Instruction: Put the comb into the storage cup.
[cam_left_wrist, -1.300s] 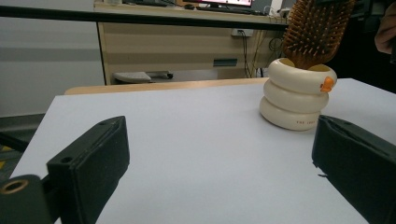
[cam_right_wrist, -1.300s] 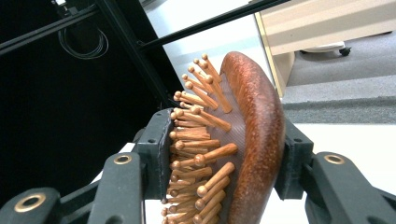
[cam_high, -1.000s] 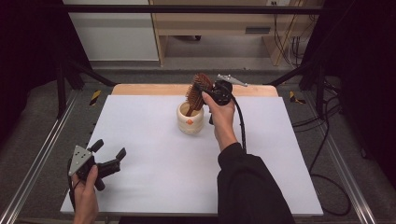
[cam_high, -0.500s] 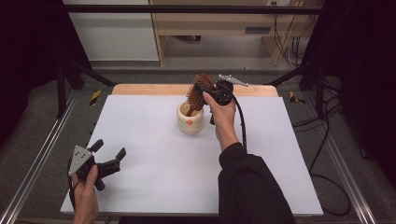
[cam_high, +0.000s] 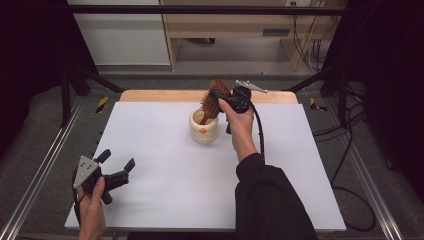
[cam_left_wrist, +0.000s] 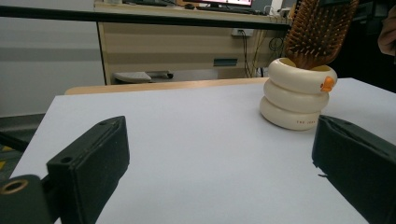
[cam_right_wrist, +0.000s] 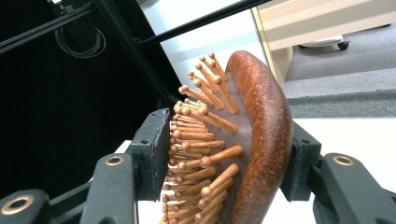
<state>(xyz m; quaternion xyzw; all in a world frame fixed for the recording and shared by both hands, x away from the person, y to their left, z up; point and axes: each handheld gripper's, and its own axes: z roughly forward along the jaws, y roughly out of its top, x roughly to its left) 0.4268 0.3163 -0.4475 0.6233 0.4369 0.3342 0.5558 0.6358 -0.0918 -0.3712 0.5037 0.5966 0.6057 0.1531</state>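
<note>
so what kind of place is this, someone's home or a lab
Likely a lab or recording workspace, not a home: a white-topped table inside a black metal frame, loose black cables on grey floor, and a beige office desk behind.

A white tabletop is sitting on a grey floor. A wooden desk is standing at the far side, with black cables lying on the right.

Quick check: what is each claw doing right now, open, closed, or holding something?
Left claw: open, nothing in it, low over the table.
Right claw: jaws just easing apart, the hairbrush between them, standing in the cup.
</note>
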